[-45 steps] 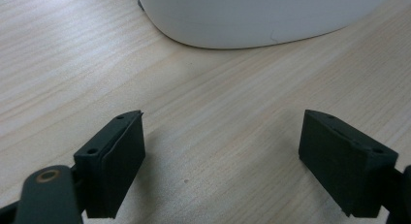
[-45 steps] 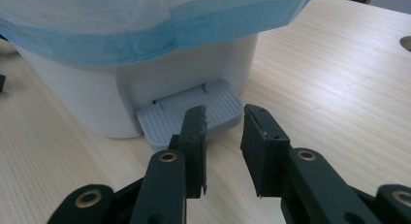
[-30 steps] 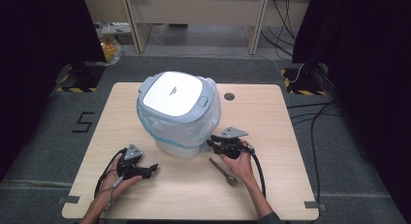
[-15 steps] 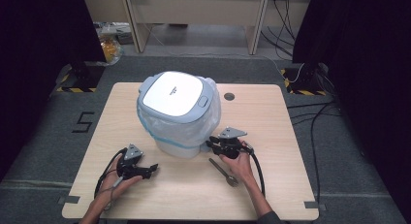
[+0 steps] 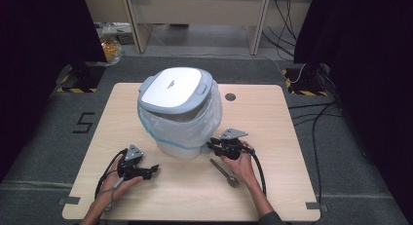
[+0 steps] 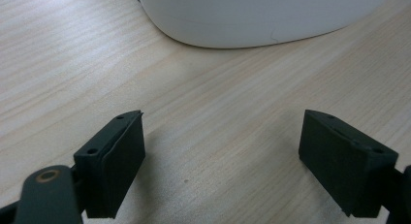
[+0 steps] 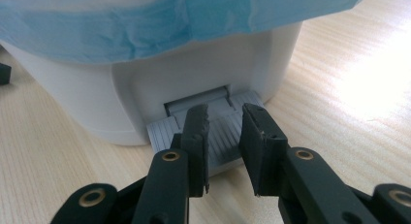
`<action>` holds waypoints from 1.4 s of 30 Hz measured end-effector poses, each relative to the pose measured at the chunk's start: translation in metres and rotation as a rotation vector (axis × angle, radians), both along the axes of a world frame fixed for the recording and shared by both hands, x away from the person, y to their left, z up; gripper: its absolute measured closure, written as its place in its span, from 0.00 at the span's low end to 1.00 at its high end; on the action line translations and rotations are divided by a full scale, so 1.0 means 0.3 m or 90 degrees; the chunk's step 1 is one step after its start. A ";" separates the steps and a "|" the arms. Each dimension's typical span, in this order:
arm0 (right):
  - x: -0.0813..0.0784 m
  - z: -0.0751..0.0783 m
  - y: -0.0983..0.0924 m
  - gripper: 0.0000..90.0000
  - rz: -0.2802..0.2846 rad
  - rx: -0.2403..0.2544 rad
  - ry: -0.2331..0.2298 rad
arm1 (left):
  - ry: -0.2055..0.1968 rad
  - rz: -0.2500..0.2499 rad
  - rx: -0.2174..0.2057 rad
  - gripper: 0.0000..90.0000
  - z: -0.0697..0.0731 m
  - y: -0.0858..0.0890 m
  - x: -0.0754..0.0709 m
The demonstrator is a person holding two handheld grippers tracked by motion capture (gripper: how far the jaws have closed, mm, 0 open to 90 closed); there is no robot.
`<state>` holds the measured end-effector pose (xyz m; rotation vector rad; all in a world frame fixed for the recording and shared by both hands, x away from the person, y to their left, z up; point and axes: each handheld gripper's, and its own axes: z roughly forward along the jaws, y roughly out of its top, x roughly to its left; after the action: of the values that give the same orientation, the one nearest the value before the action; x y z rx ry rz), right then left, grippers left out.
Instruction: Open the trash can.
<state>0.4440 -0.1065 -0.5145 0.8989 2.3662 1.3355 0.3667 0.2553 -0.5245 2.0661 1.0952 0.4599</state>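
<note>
A white pedal bin [image 5: 178, 115] with a shut lid [image 5: 171, 86] and a pale blue liner bag [image 7: 145, 20] stands mid-table. My right gripper [image 5: 210, 144] is at the bin's right foot. In the right gripper view its jaws [image 7: 225, 117] stand shut to a narrow gap, nothing between them, tips over the grey ribbed pedal [image 7: 164, 131]; whether they touch it I cannot tell. My left gripper [image 5: 155, 169] rests low on the table at the front left, open. In the left gripper view [image 6: 223, 151] bare wood lies between its jaws and the bin's white base [image 6: 252, 15] is ahead.
A metal spoon-like tool [image 5: 225, 172] lies on the wooden table [image 5: 272, 122] just in front of the right hand. A round cable hole [image 5: 230, 96] sits behind the bin. Cables trail from both grippers toward the front edge.
</note>
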 end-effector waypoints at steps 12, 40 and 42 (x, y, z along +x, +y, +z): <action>0.010 -0.003 0.014 0.80 0.001 -0.035 0.019 | -0.001 -0.017 0.000 0.18 0.000 -0.002 -0.004; 0.022 -0.003 0.003 0.80 0.017 -0.026 0.028 | -0.008 -0.210 -0.096 0.28 0.027 -0.338 -0.065; 0.022 -0.003 0.003 0.80 0.018 -0.026 0.028 | -0.007 -0.221 -0.101 0.28 0.028 -0.370 -0.062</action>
<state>0.4506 -0.1056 -0.5153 0.8952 2.4388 1.2847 0.3482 0.1442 -0.5161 2.0531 0.7196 0.2042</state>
